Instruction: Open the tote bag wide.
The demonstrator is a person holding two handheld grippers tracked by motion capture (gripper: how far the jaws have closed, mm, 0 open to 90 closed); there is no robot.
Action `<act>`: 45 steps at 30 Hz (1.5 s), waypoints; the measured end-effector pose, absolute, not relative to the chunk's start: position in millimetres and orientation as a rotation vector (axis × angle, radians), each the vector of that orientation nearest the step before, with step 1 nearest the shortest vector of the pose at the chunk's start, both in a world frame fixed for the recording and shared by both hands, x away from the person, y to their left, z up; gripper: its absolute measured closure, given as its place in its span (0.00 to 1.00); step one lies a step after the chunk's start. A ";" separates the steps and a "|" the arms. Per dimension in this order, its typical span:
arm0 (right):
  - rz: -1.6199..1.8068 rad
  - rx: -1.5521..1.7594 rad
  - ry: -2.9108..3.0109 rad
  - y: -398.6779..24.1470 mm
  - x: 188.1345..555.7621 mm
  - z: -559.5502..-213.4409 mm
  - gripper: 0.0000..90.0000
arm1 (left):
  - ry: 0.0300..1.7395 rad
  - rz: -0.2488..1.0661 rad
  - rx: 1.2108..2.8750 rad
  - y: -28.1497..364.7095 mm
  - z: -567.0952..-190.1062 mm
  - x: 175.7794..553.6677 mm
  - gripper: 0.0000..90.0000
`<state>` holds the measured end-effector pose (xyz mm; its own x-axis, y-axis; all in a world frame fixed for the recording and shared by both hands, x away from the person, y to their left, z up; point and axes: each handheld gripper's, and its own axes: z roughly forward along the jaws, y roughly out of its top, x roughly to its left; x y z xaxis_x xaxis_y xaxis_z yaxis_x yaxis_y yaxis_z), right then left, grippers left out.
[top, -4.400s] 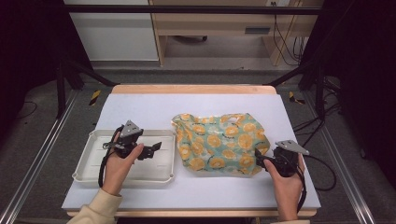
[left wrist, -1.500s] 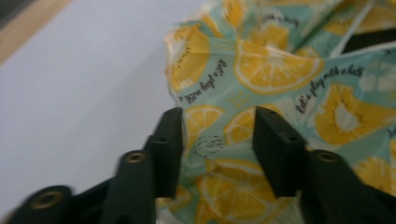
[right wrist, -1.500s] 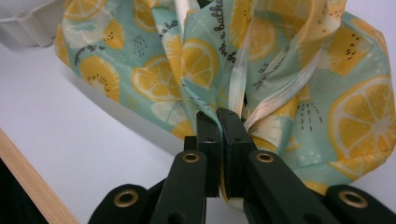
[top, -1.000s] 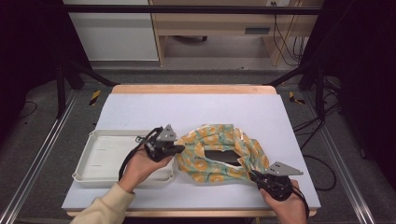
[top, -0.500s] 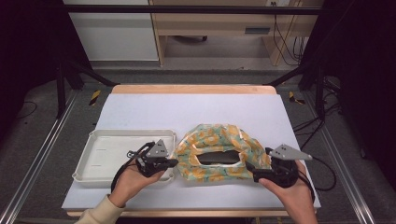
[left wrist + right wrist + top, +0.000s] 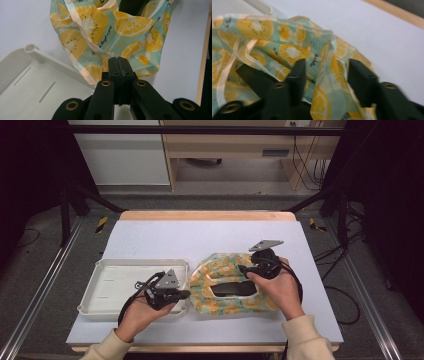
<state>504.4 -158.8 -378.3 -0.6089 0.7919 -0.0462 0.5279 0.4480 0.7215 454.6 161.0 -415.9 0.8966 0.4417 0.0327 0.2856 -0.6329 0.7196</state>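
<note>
Nearest, the left gripper held its jaws together on the soft lemon-print cloth bag beside the white plastic tray. Beyond, the right gripper, jaws apart and just closing, straddled the bag's crumpled rim.

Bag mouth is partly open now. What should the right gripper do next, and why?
Probably close the right gripper on the bag rim: its jaws have just been closing, stand apart, and fabric lies between them unpinched. The left gripper is shut at the rim beside the tray, so a second grip could spread the mouth.
</note>
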 end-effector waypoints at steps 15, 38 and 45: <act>1.232 0.924 2.306 -199.7 387.6 -395.7 0.99 | 0.598 0.378 2.286 169.8 -419.7 463.4 1.00; 1.071 0.943 2.421 -214.8 376.5 -438.0 0.49 | 0.486 0.324 2.219 152.5 -400.1 467.8 0.49; 1.100 0.945 2.370 -211.9 387.7 -417.2 0.34 | 0.437 0.230 2.334 140.6 -414.2 461.9 0.55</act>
